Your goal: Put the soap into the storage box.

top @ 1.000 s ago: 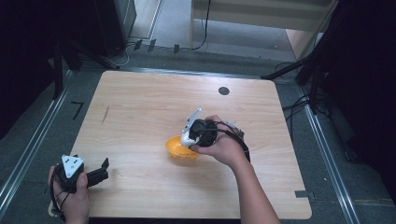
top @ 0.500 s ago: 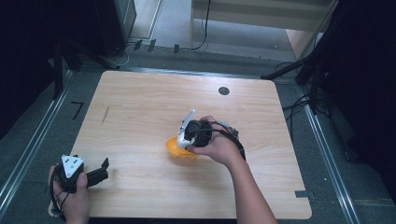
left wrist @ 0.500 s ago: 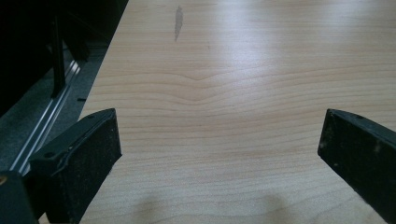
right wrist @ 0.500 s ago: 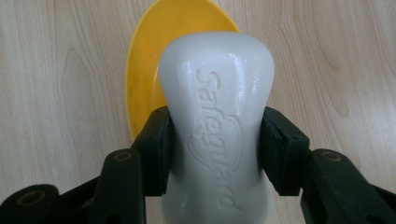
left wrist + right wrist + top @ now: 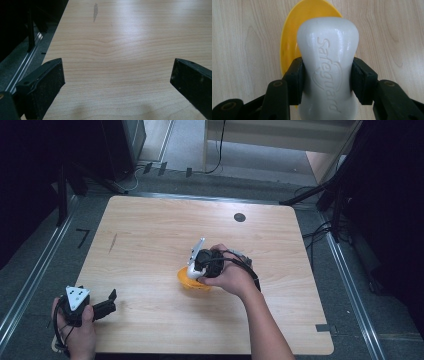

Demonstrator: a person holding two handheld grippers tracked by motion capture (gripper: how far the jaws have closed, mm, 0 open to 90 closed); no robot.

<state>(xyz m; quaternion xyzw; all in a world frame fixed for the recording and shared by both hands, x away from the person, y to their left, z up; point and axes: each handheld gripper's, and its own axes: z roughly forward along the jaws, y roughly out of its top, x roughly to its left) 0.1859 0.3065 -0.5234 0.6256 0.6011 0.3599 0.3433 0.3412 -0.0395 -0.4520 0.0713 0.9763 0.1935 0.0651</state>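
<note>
- The worktop (image 5: 150, 235) is a pale wooden slab with rounded corners; a small dark round spot (image 5: 239, 217) sits on it well beyond the right hand-held gripper, and a short dark streak (image 5: 113, 242) lies ahead of the left one.
- The right hand-held gripper (image 5: 327, 80) sits near the middle of the worktop, pointed down at it, its two black jaws clamped on the waist of a white bar of soap (image 5: 328, 65). The bar stands between the jaws and runs on past their tips, with raised "Safeguard" lettering facing the camera.
- Directly beneath and just beyond that gripper's tips lies a yellow soap dish (image 5: 292, 37), resting flat on the wood; the soap covers most of it. Whether the bar touches the dish cannot be told.
- The left hand-held gripper (image 5: 100, 306) is held at the near left corner of the worktop, well apart from the right one. Its jaws stand wide apart with nothing between them, bare wood showing in the gap.
</note>
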